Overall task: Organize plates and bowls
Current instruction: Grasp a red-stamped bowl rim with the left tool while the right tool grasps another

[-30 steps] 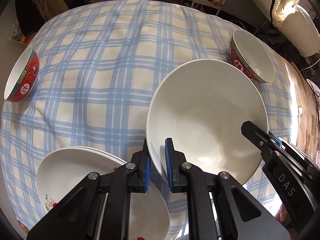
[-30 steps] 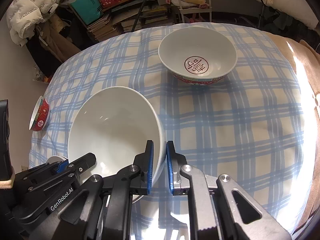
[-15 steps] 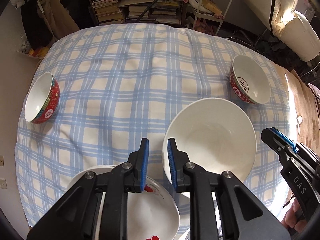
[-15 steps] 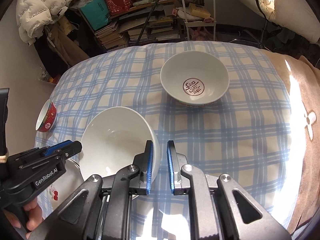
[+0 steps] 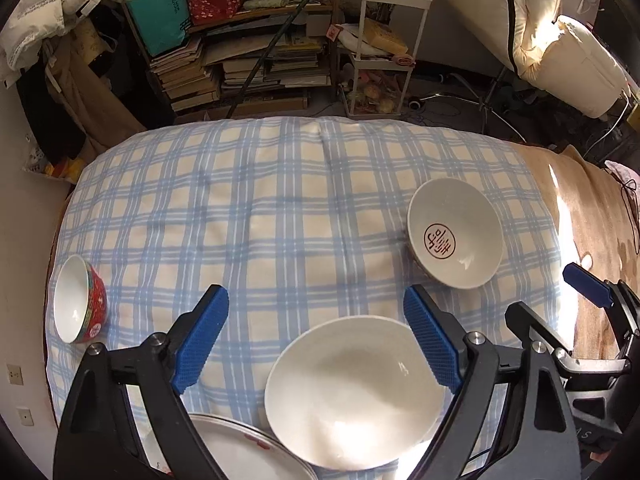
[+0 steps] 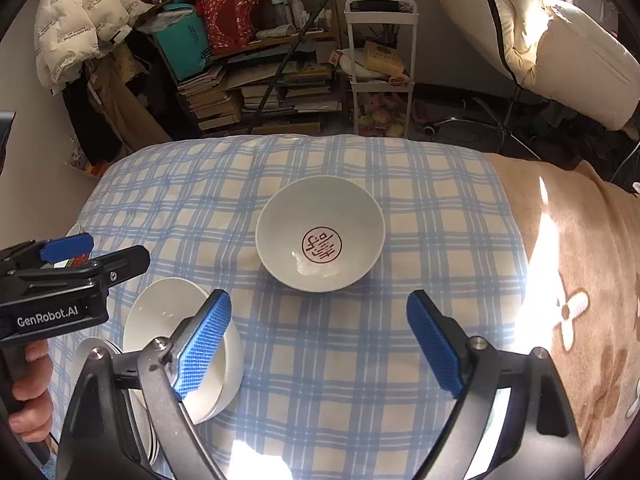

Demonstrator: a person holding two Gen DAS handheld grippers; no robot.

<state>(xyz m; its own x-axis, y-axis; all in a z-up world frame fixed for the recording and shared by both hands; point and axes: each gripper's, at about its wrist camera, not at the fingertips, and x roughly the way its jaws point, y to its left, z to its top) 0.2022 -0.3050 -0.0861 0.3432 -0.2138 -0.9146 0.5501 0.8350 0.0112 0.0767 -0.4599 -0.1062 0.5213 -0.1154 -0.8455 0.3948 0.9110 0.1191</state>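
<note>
White bowl (image 5: 354, 394) sits free on the checked counter (image 5: 280, 216), below and between the left tool's (image 5: 316, 340) just-opened blue pads, touching neither; right tool (image 6: 320, 340) has likewise spread wide, empty, its left pad over the bowl's rim.

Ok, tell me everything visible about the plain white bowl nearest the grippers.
The white bowl is large, deep and round, glossy like glazed ceramic, plain inside and empty. It sits upright on the checked cloth, close to the near edge, with a stack of plates just beside it; whether they touch is unclear. Nothing grips it: the left gripper and right gripper have just opened wide and stand above it, pads clear of the rim. Sunlight brightens its near side.
</note>
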